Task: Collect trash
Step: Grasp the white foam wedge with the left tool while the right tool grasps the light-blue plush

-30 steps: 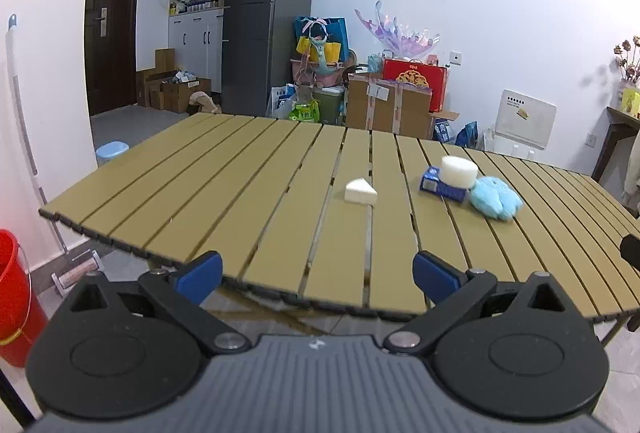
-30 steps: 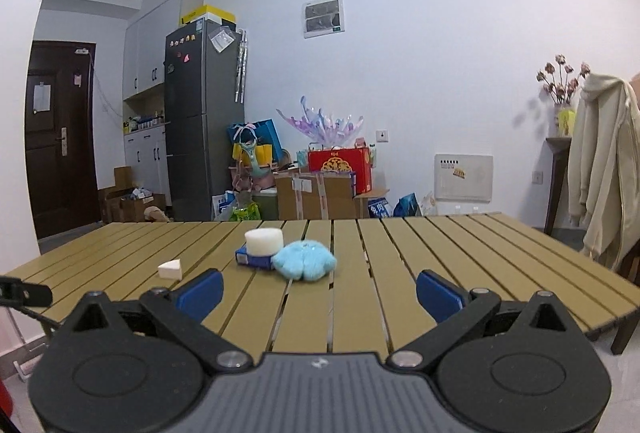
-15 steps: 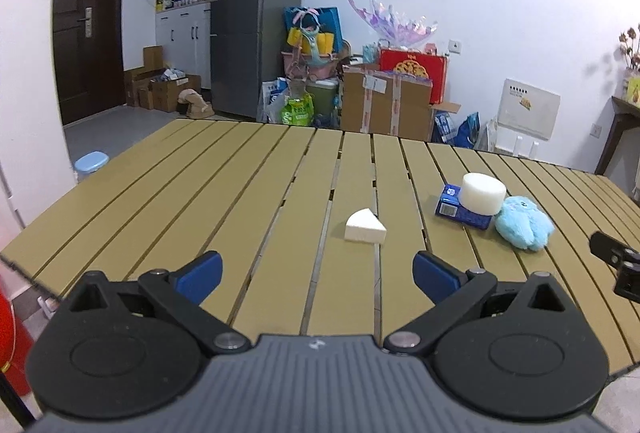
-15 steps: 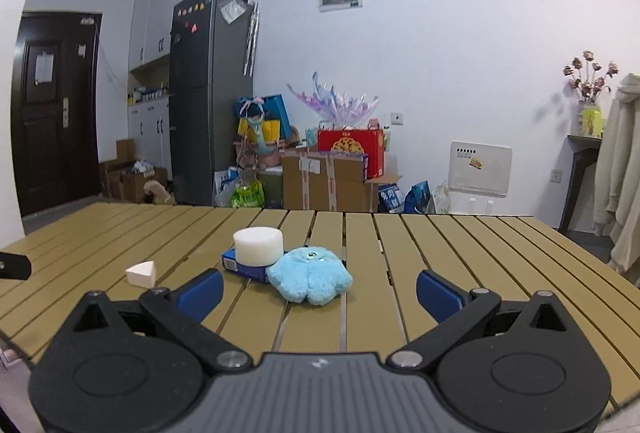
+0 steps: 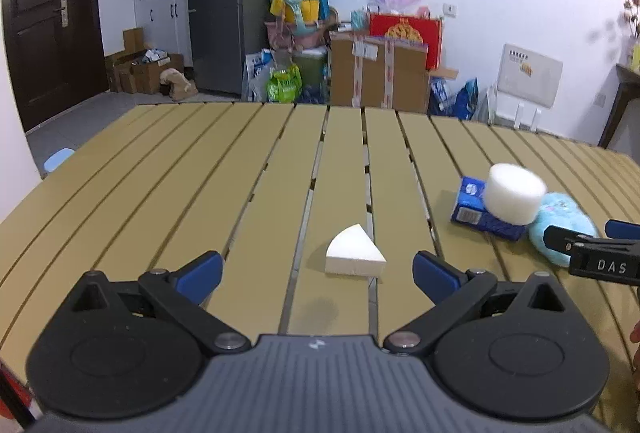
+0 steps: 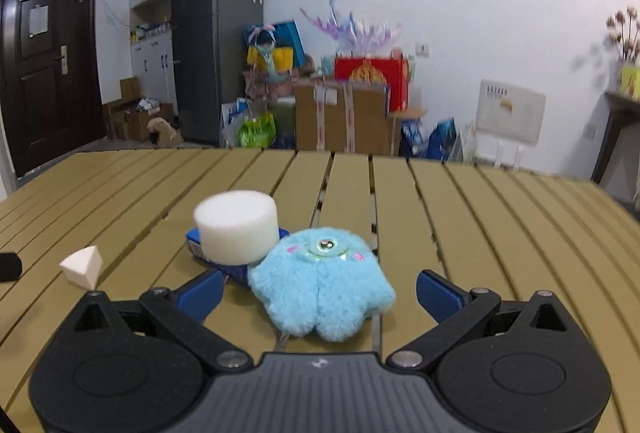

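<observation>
A white foam wedge (image 5: 354, 252) lies on the slatted table (image 5: 200, 169), just ahead of my open, empty left gripper (image 5: 318, 273). To its right a white foam cylinder (image 5: 514, 193) rests on a blue tissue pack (image 5: 468, 205), beside a blue plush toy (image 5: 560, 217). In the right wrist view the plush toy (image 6: 324, 277) sits between the fingers of my open right gripper (image 6: 320, 293), with the cylinder (image 6: 236, 229) and pack (image 6: 194, 237) behind it on the left and the wedge (image 6: 82, 267) at far left.
The right gripper's finger (image 5: 588, 253) reaches in at the right of the left wrist view. Beyond the table's far edge stand a fridge (image 6: 216, 33), cardboard boxes (image 6: 344, 117) and bags. A dark door (image 5: 44, 17) is at left.
Both grippers have moved forward over the table. The wedge now lies close before the left gripper, and the plush toy has come between the right gripper's fingers. Both stay open.
</observation>
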The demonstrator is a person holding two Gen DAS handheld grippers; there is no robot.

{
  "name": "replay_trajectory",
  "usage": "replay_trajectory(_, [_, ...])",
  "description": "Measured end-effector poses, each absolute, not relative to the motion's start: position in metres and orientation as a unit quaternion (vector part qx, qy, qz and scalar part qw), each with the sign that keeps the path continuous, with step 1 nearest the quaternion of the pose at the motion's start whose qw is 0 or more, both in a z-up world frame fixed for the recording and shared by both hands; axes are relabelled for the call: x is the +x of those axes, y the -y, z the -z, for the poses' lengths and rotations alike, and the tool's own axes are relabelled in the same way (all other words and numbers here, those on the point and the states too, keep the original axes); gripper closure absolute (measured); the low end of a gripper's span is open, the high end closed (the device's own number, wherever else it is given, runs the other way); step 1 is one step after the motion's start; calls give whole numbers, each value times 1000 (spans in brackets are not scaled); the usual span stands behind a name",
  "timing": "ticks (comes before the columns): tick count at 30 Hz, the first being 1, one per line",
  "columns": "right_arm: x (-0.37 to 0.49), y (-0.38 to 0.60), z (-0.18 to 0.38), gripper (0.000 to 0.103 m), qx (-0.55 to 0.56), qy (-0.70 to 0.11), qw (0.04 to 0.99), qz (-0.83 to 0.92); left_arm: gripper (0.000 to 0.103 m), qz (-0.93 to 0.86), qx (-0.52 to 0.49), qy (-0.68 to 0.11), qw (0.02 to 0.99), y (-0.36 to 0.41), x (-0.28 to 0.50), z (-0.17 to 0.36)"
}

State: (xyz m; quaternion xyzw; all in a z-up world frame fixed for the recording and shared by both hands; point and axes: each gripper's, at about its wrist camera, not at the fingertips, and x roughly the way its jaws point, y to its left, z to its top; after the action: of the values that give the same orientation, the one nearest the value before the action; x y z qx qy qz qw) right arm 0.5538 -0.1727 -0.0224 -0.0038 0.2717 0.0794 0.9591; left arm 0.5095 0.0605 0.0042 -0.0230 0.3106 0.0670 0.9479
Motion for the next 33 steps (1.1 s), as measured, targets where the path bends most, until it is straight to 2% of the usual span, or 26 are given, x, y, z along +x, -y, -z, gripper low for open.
replay_trajectory(7, [581,174,40,0,20,-298,951,-79,1,-87,-13,-333,939,-58,554,13])
replay_trajectory(10, [583,173,41,2,17,-298,951,-83,8,-82,-12,-341,936,-55,563,19])
replay_trajectory(12, [583,172,42,4,14,-301,949,-86,27,-77,-9,-346,935,-52,565,22])
replay_trajectory(13, [582,171,42,7,13,-302,949,-88,34,-74,-8,-352,933,-50,567,25])
replay_trajectory(16, [581,172,40,7,14,-302,949,-89,67,-53,-20,-358,932,-50,569,29])
replay_trajectory(17, [580,172,40,7,16,-302,949,-89,71,-43,-16,-352,935,-49,567,29])
replay_trajectory(20, [582,175,39,7,20,-301,949,-88,73,-37,-17,-346,937,-46,563,29])
replay_trajectory(23, [582,175,39,14,19,-304,948,-90,73,-37,-14,-342,939,-46,560,26])
replay_trajectory(33, [580,173,37,17,5,-309,946,-95,73,-40,0,-328,944,-40,554,17])
